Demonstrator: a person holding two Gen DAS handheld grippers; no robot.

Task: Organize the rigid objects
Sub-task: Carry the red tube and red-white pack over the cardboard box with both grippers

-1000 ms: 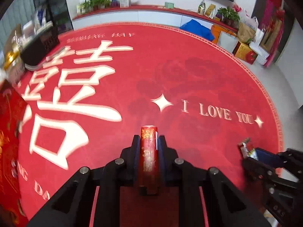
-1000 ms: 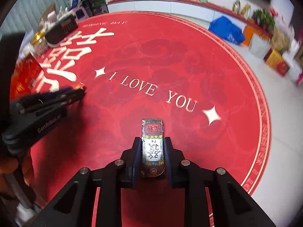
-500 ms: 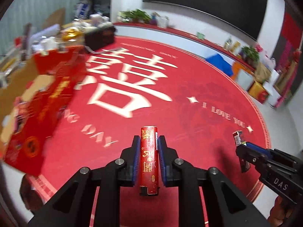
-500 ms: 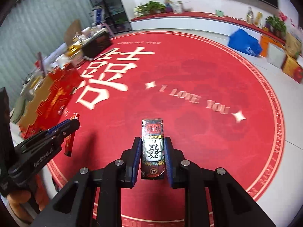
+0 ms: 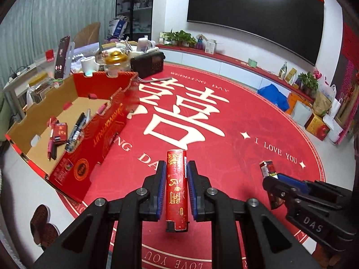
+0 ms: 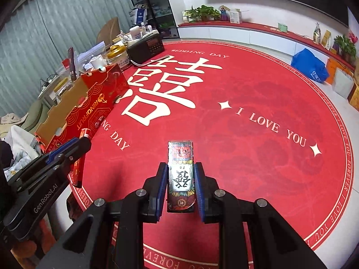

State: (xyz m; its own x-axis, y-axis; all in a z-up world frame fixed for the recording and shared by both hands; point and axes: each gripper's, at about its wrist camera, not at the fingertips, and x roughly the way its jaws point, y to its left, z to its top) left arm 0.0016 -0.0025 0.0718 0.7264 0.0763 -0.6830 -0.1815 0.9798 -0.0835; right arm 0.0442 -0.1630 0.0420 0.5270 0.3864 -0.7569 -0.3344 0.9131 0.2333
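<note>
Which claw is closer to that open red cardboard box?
The left claw, gripping a red lighter, is nearer: the red cardboard box sits just off its left side. The right claw, holding a patterned lighter, is farther, beyond the left one.

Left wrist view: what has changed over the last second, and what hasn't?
The view has swung left and lifted: the open red box, only an edge a second ago, now shows fully with pens inside. Unchanged: left gripper clamps the red lighter, right gripper the patterned lighter.

"I LOVE YOU" on rug, "RINOFRUIT" on box
</note>
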